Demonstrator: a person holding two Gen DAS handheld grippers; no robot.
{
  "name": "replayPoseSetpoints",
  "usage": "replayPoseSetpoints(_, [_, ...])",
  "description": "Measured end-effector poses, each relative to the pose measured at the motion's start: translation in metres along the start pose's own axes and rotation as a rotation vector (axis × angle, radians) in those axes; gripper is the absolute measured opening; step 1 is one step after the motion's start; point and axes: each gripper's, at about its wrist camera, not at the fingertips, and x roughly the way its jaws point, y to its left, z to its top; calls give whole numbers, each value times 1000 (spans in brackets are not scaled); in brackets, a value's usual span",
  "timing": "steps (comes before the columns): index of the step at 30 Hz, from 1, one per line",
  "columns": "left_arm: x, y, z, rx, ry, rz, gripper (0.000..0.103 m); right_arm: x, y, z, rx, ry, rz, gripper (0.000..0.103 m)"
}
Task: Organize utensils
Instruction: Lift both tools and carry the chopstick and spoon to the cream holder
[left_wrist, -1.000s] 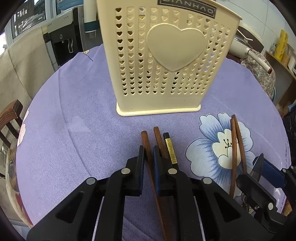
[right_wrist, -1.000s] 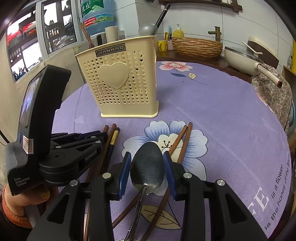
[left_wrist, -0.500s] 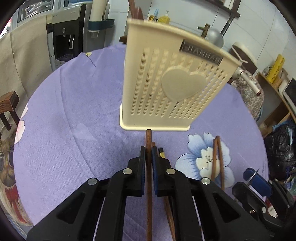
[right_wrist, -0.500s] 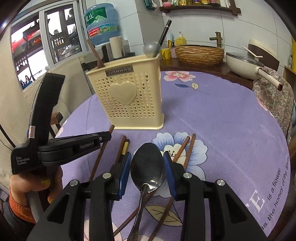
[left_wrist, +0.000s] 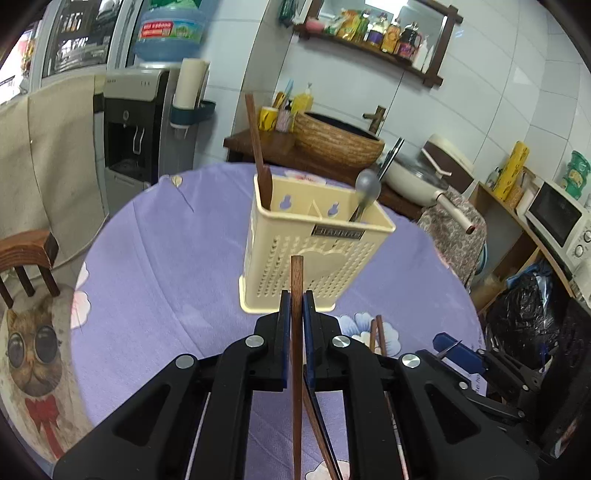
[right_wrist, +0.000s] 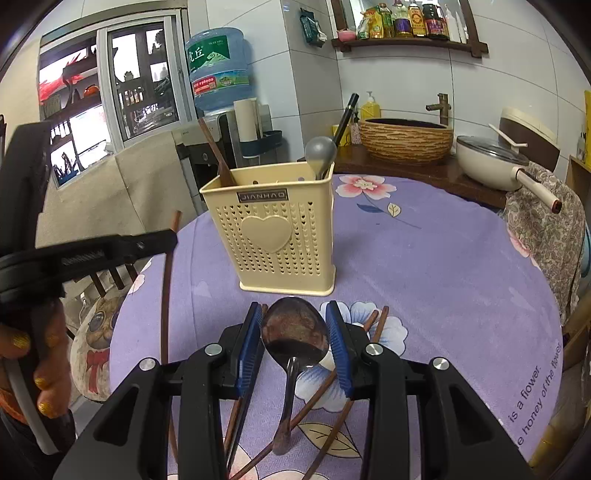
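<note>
Between the left gripper's (left_wrist: 294, 306) narrow jaws sits a wooden chopstick (left_wrist: 296, 280), clamped, tip pointing at the cream utensil holder (left_wrist: 314, 254) just beyond. R gripper (right_wrist: 294, 325) stands wide, pads either side of a metal spoon's (right_wrist: 294, 332) bowl — touching or not, can't tell. More chopsticks (right_wrist: 373, 328) lie under it on the purple floral tablecloth (right_wrist: 424, 258). Holder already has a chopstick (left_wrist: 256, 147) and a ladle (left_wrist: 367, 184). Far side: woven basket (right_wrist: 406, 138), water dispenser (left_wrist: 136, 125) — kitchen.
</note>
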Motion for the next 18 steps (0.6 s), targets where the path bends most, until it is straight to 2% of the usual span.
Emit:
replayPoseSetpoints(7, [-23,0,14,-3,-51,-9,7,0,4,4,-21,2,-4,35])
replayPoseSetpoints(18, [-35,-2,24,6,-90,3,7,-2,8,7,-32,-5,-7,35])
